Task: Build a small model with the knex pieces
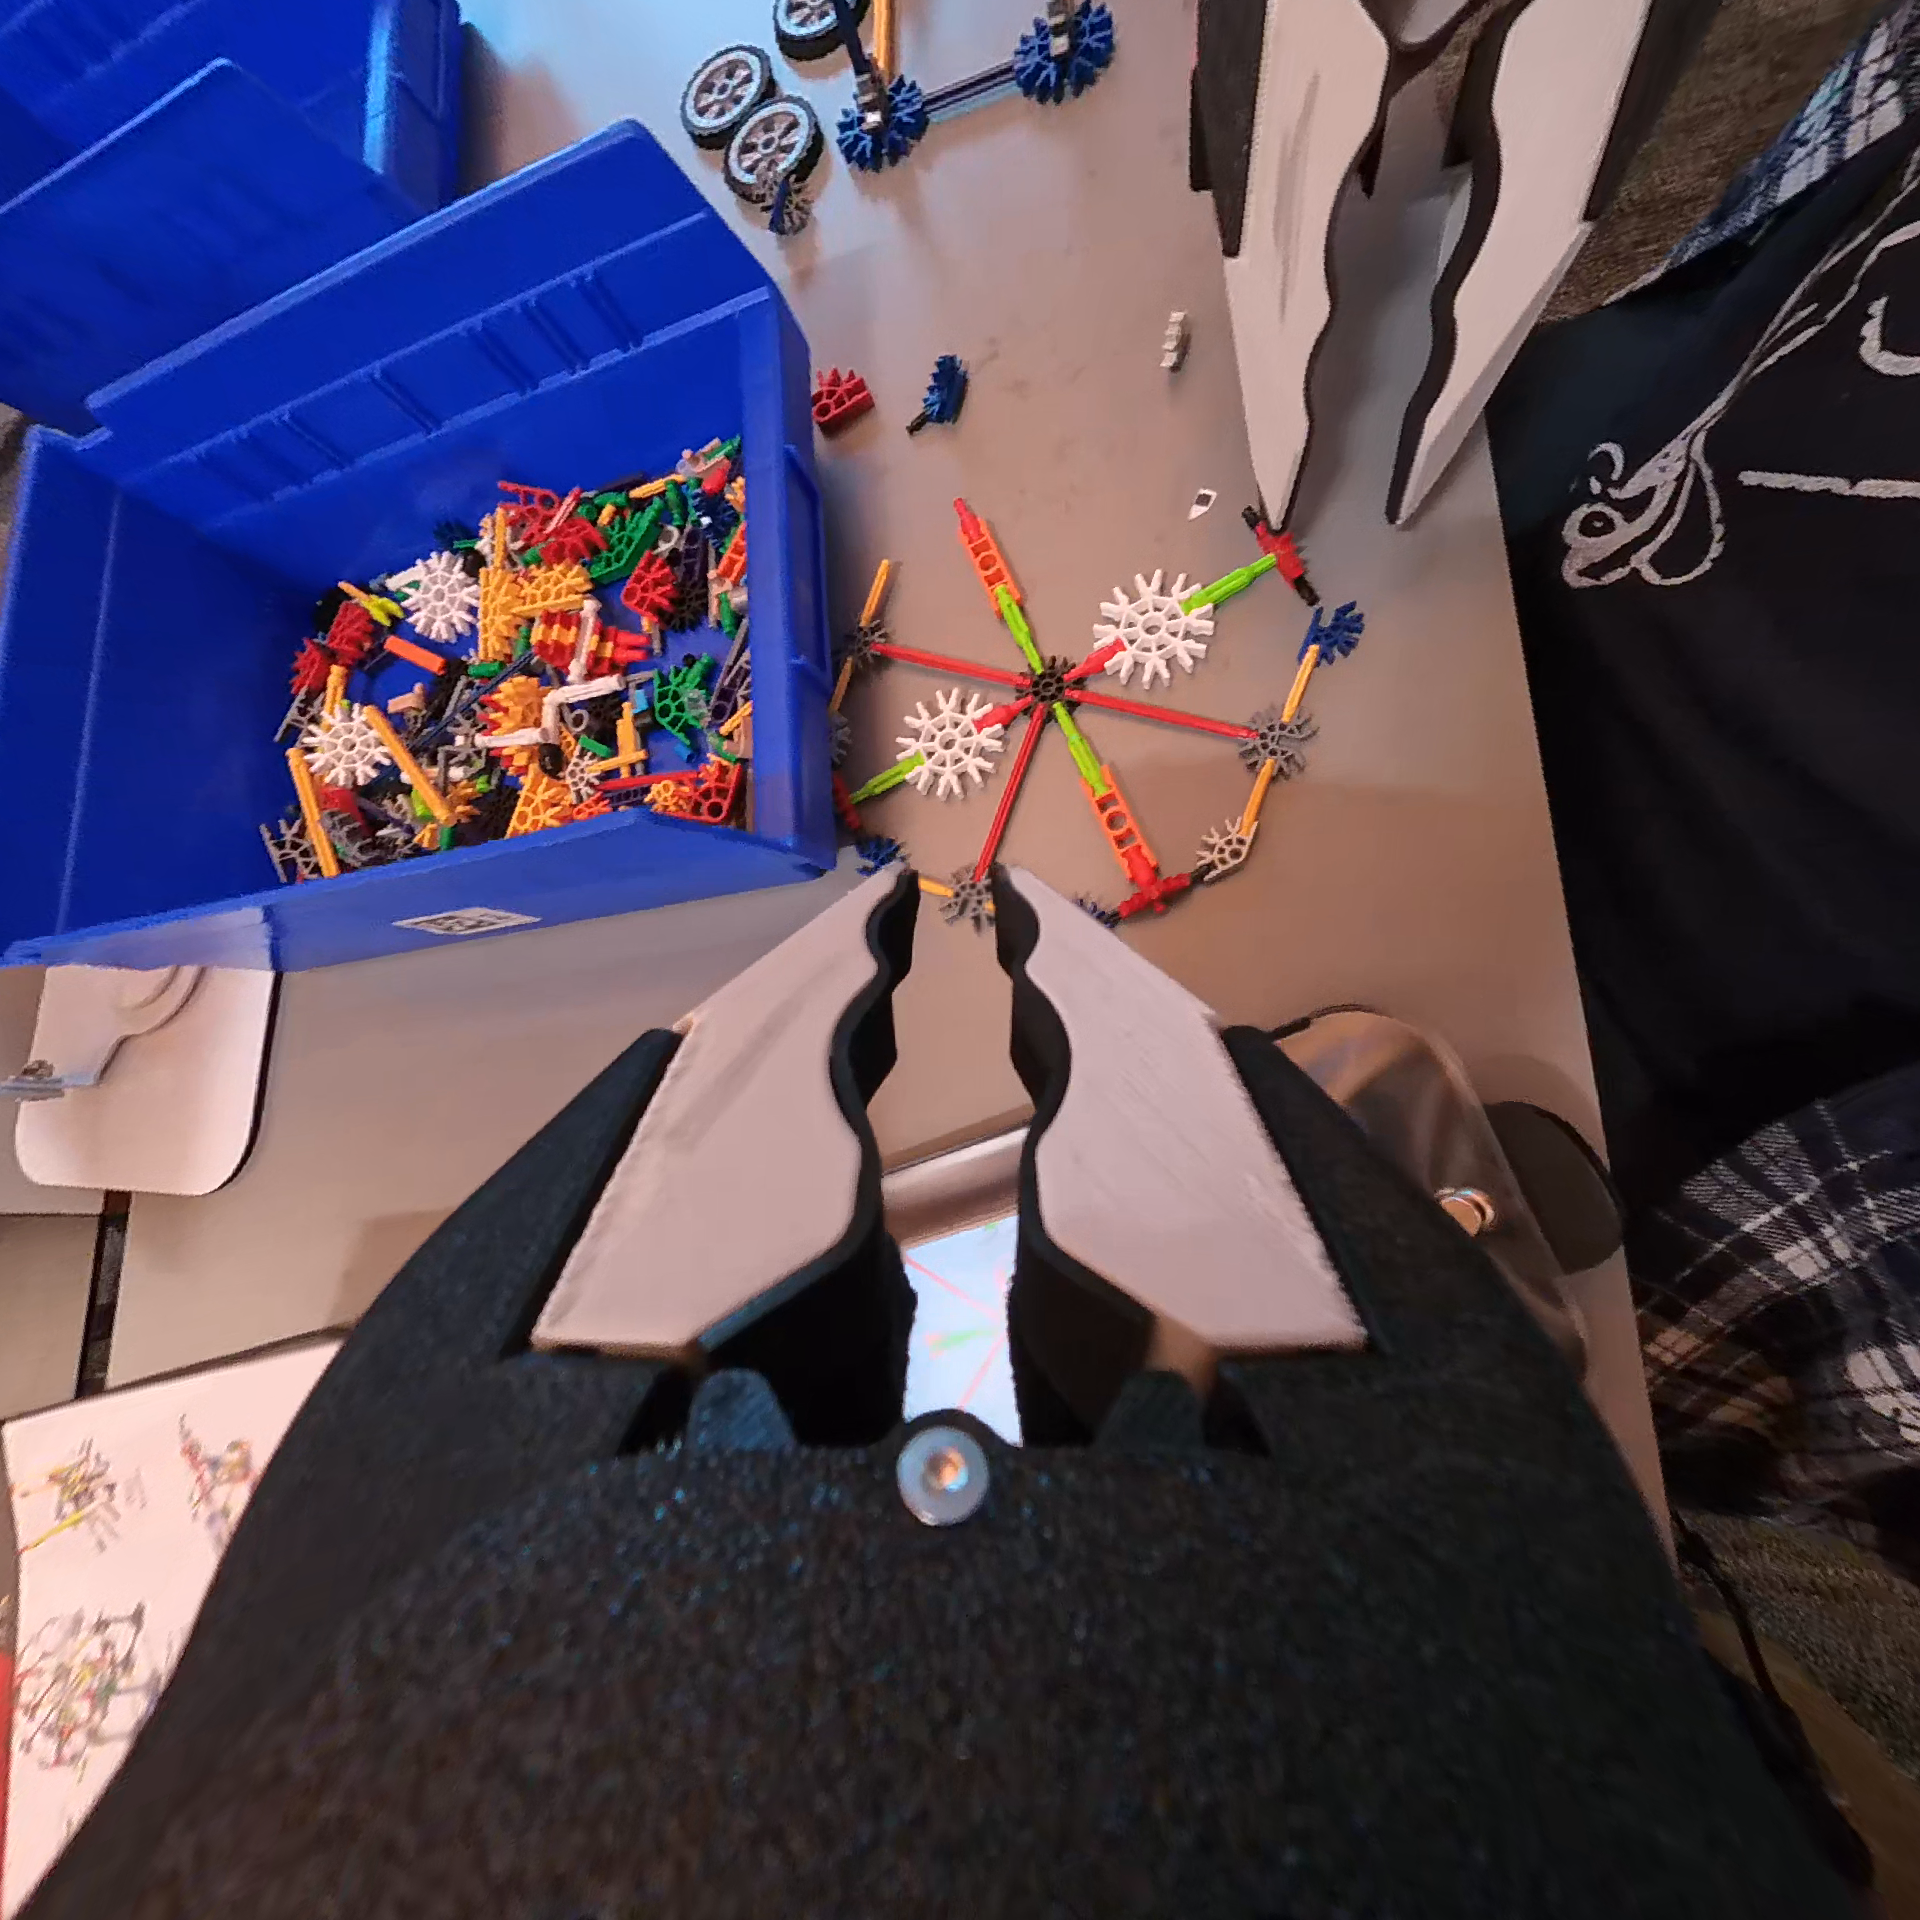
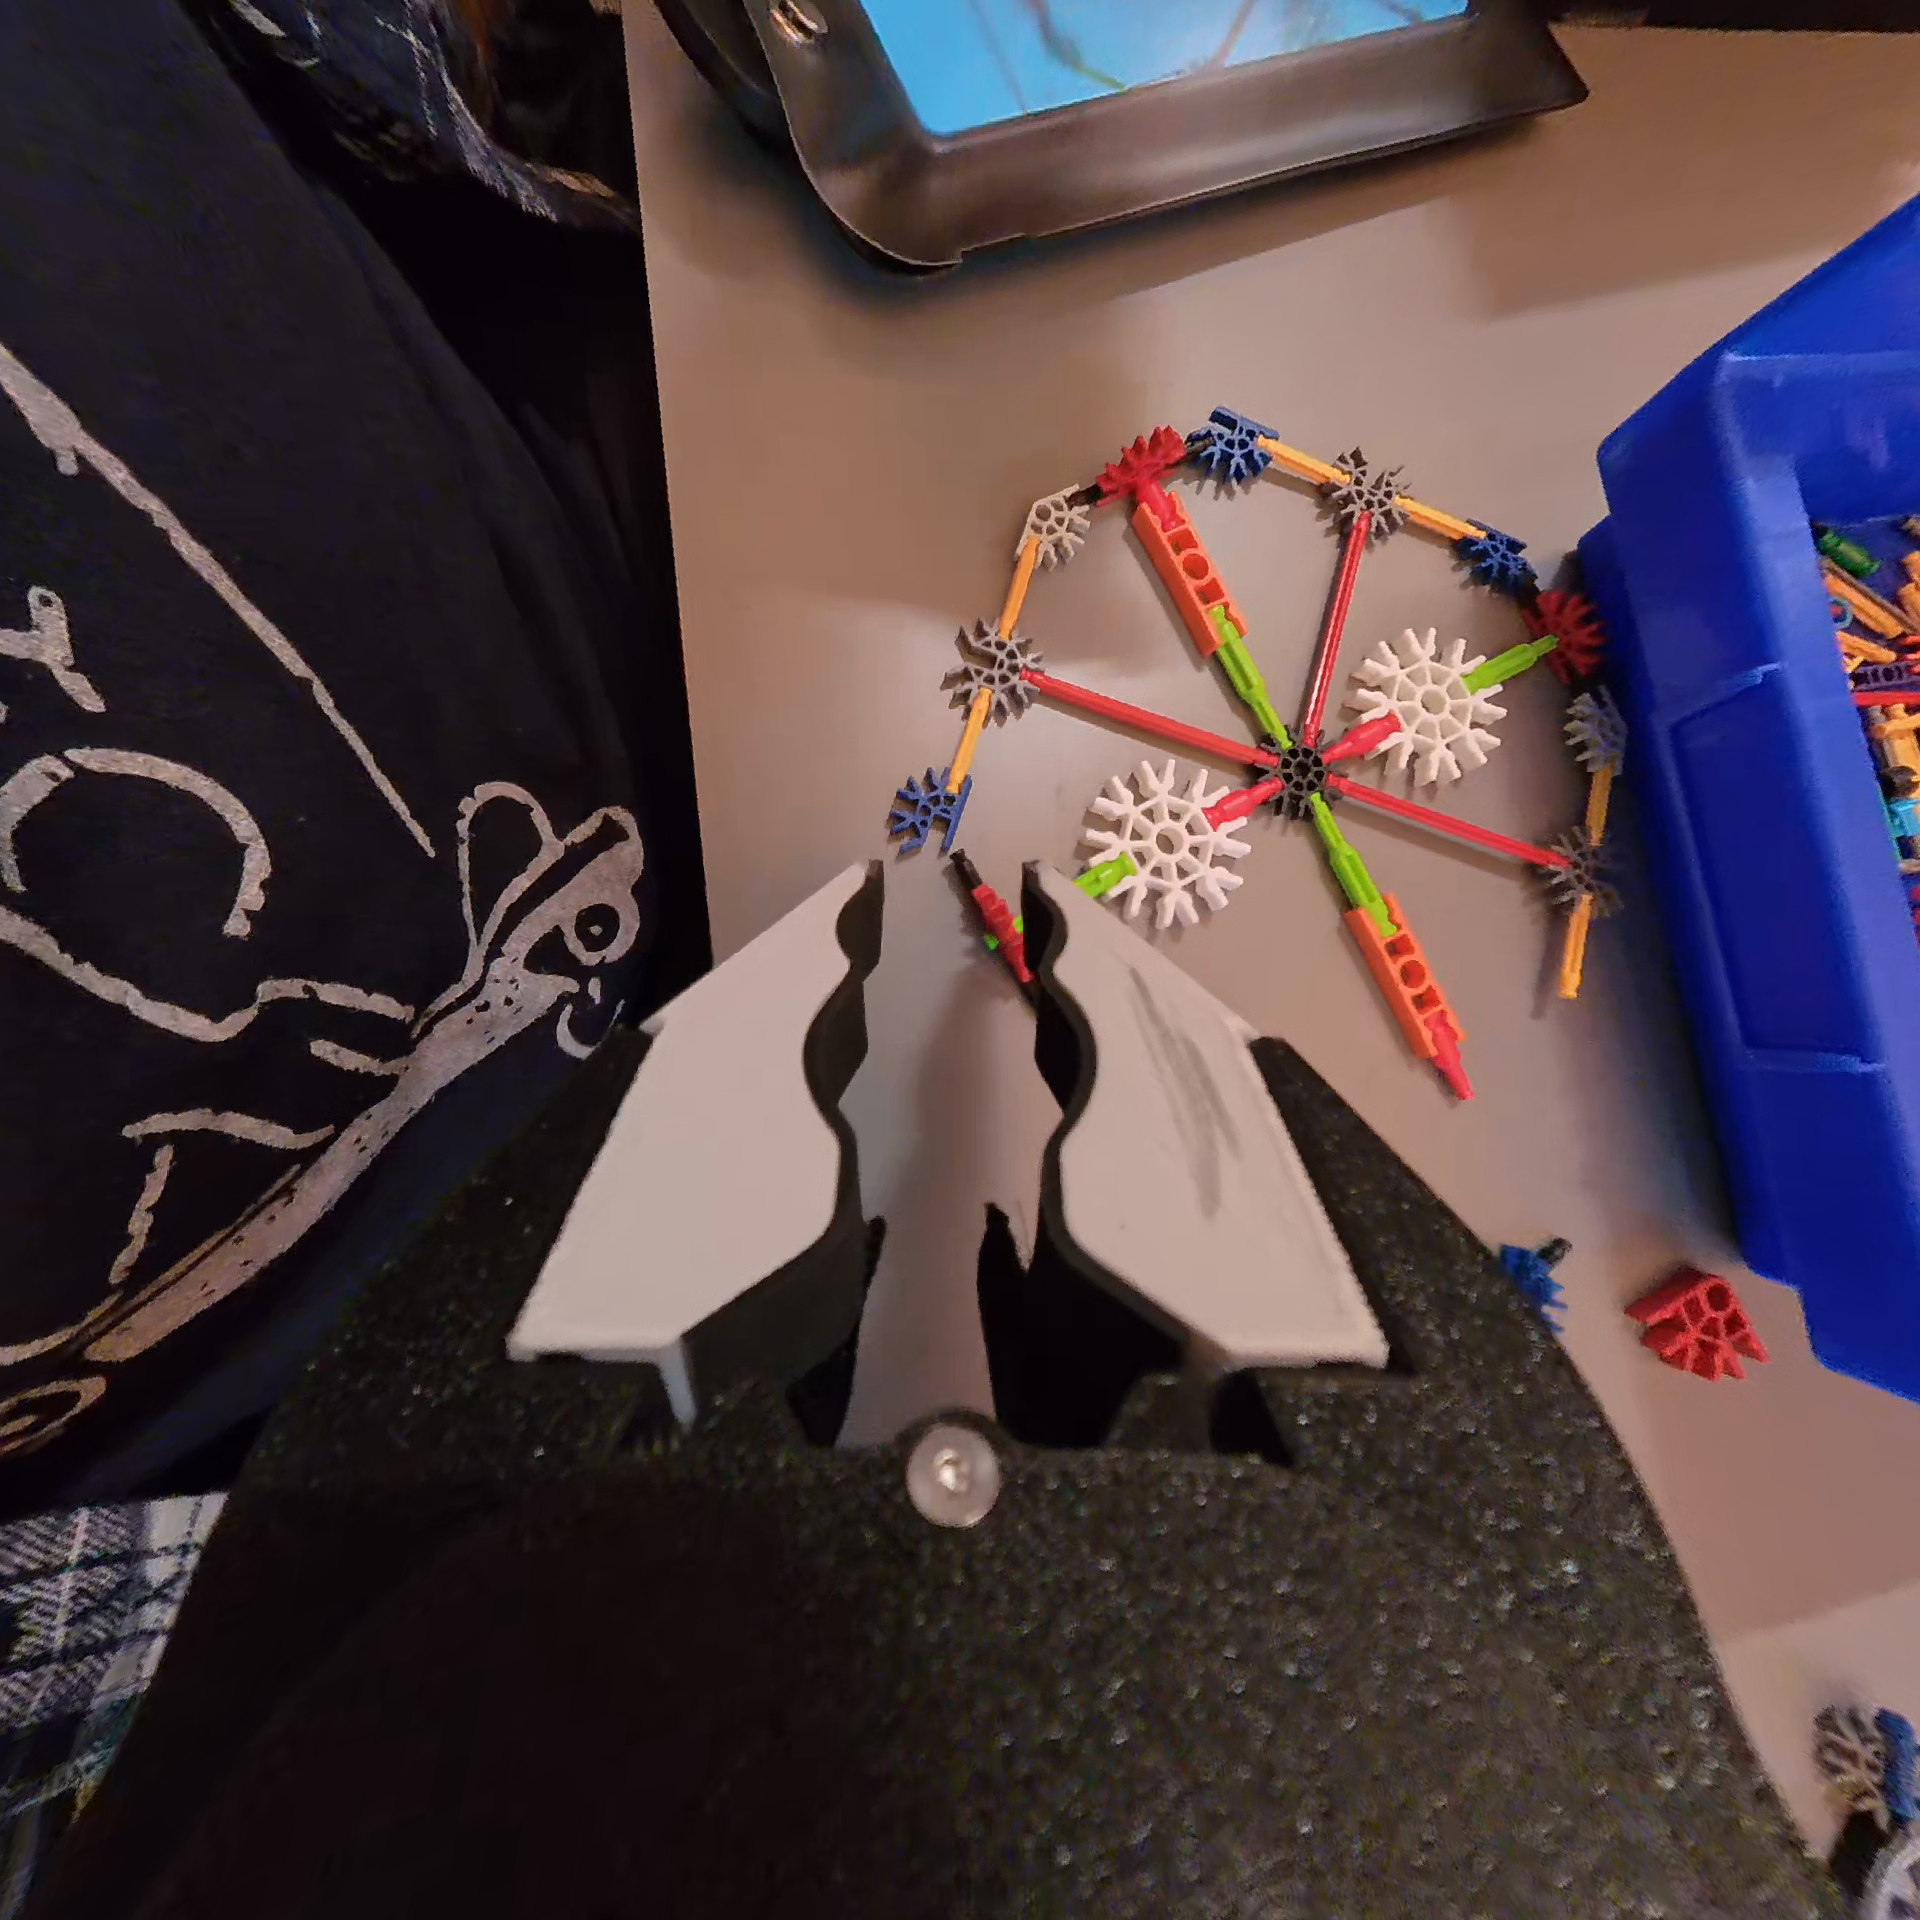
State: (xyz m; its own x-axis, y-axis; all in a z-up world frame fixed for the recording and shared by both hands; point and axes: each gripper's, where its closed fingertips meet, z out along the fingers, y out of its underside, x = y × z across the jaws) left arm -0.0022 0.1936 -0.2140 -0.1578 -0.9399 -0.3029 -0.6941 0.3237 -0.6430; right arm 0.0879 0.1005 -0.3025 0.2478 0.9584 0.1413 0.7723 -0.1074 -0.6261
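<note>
A flat spoked wheel of plastic rods and connectors (image 1: 1049,686) lies on the grey table, also seen in the right wrist view (image 2: 1299,771). It has a black hub, red and green spokes, two white snowflake connectors and a part rim of yellow rods. My left gripper (image 1: 954,885) is narrowly open above the wheel's near rim, its tips on either side of a grey rim connector (image 1: 968,902). My right gripper (image 2: 951,878) is open at the opposite rim, and it shows in the left wrist view (image 1: 1338,511). A small red and black piece (image 2: 992,920) on a green spoke lies against its right finger.
A blue bin (image 1: 790,623) full of mixed pieces stands beside the wheel (image 2: 1714,831). A loose red connector (image 1: 840,398) and a blue one (image 1: 940,390) lie near it. A wheeled assembly (image 1: 831,104) lies beyond. A screen device (image 2: 1143,156), an instruction sheet (image 1: 94,1558) and a person's dark shirt (image 2: 260,727) border the table.
</note>
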